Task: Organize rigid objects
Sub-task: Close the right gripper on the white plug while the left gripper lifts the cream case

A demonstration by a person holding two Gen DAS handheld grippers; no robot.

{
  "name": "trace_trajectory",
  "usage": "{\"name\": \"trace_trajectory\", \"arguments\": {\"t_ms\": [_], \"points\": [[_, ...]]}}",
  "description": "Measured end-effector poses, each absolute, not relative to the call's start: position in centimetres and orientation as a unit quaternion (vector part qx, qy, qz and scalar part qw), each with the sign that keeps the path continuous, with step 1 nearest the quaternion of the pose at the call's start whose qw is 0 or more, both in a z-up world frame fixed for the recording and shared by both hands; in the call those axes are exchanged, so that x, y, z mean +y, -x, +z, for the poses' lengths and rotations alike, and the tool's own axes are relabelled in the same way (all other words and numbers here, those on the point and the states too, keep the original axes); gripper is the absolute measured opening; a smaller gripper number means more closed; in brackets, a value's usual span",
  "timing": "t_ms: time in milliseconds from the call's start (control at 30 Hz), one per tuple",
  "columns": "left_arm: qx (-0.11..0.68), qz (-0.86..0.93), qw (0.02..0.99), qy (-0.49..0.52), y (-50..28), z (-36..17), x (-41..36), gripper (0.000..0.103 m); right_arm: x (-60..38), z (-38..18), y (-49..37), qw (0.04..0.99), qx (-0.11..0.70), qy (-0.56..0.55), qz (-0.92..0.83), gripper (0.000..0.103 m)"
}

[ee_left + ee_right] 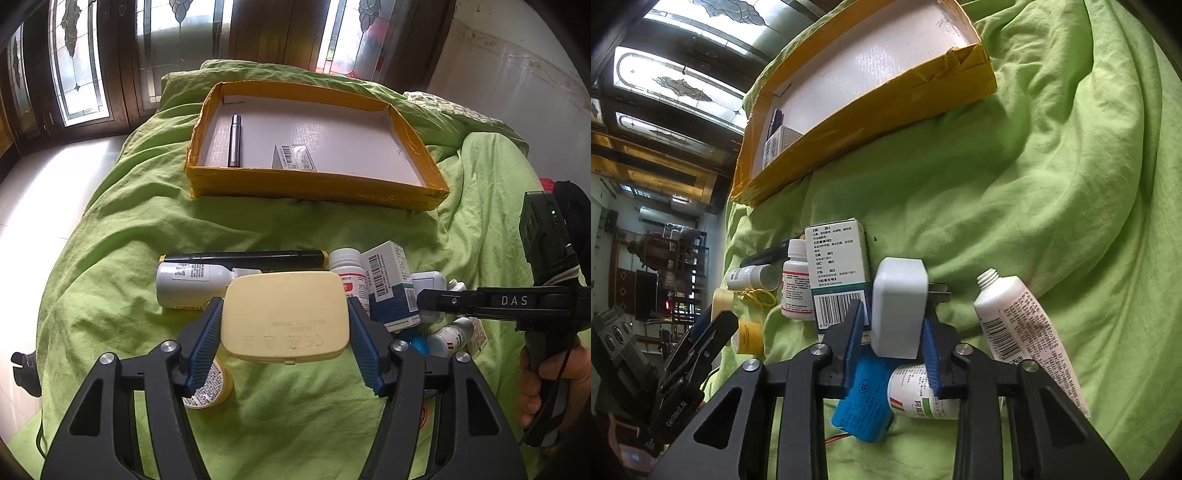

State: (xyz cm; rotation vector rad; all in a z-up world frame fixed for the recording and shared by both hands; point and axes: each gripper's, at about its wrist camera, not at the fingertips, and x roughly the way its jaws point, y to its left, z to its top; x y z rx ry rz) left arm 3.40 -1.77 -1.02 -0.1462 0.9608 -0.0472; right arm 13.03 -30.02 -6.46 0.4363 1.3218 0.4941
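A: What is each gripper gripping?

B: The left gripper [284,325] is clamping a smooth cream case [285,317] with rounded corners, above the wrinkled green sheet [155,221]. The right gripper [894,334] is pinching a boxy white plug [899,306] among the clutter.

A: And the tray?

B: The shallow cardboard tray [314,186], edged in yellow tape, is lying beyond them, holding a metal cylinder [235,140] and a small carton [293,157].

A cream rounded-rectangular case [285,316] sits underside up, clamped between the left tool's blue pads. A white plug adapter [899,308] stands upright, pinched between the right tool's pads. The yellow-taped cardboard tray [314,186] on the green bedcover contains a dark metal cylinder [234,140] and a small carton [295,157].
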Motion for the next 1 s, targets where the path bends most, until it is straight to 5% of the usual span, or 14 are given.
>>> {"name": "trace_trajectory", "arguments": {"t_ms": [1000], "points": [[0.463, 0.010, 0.885, 0.040, -3.4, -0.7, -2.2, 0.064, -30.7, -2.8, -12.4, 0.793, 0.536, -0.175, 0.232, 0.022]]}}
